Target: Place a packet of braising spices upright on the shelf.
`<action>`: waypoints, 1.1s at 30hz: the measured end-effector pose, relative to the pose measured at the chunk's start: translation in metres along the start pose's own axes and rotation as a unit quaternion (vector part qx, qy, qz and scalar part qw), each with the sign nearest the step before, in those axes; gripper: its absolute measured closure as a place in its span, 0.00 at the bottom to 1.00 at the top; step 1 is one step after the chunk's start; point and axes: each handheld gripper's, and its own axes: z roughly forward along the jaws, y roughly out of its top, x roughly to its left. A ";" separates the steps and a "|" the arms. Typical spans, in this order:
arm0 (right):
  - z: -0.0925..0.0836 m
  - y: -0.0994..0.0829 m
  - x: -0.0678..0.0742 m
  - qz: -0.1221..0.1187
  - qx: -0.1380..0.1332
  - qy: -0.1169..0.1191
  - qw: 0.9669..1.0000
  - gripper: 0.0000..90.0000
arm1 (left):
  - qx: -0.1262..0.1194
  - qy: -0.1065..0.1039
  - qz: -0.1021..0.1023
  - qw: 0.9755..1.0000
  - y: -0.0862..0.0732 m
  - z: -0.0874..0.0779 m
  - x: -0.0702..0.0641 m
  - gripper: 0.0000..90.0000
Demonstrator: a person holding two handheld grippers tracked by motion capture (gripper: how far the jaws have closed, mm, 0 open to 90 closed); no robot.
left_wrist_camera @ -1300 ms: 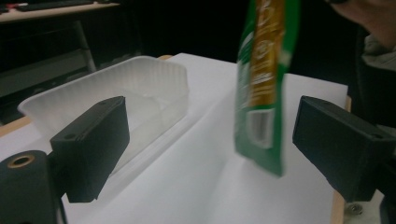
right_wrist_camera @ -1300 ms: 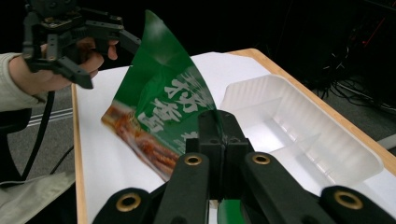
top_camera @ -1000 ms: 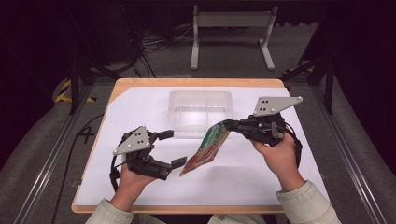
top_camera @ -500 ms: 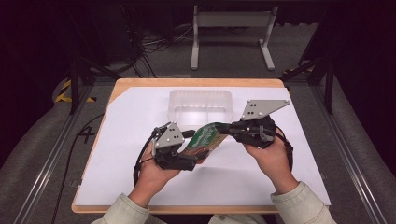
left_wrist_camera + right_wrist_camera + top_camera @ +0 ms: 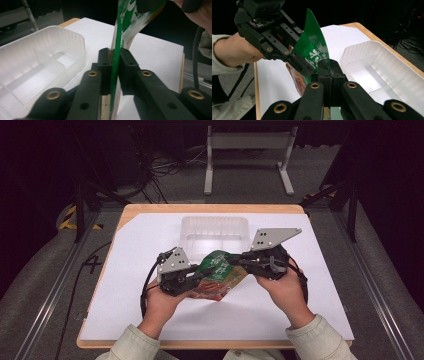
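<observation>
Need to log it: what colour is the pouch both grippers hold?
Green pouch with white lettering, red-orange near its bottom; clearest in the right gripper view.

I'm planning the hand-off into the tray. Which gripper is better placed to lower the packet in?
Probably the right gripper: it is shut on the packet at the edge nearest the tray. The left gripper, also shut on it, holds the side farther from the tray.

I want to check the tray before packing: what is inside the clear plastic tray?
The clear plastic tray looks empty: only its own divider ribs show. The green packet, clamped by both grippers, hides its near edge.
</observation>
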 end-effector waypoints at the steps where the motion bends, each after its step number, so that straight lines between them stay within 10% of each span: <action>1: 0.000 0.000 0.000 0.000 -0.002 0.001 1.000 1.00 | -0.002 0.000 -0.003 1.000 0.000 0.000 -0.001 0.96; 10: -0.005 0.000 -0.002 0.001 -0.037 0.001 0.999 0.84 | -0.013 0.010 0.006 1.000 0.001 -0.003 -0.001 0.98; 14: -0.025 -0.008 -0.009 -0.003 -0.105 -0.019 0.994 0.65 | -0.026 0.020 -0.004 0.999 0.004 -0.006 0.004 0.98; 19: -0.051 -0.028 -0.018 0.023 -0.143 -0.038 0.989 0.64 | -0.057 0.027 -0.025 0.998 0.013 -0.010 0.010 0.98; 28: -0.069 -0.081 -0.041 0.112 -0.138 -0.048 0.983 0.65 | -0.090 0.050 -0.033 0.994 0.029 -0.011 0.024 0.98; 33: -0.073 -0.092 -0.046 0.121 -0.126 -0.064 0.983 0.64 | -0.102 0.062 -0.032 0.992 0.041 -0.009 0.036 0.98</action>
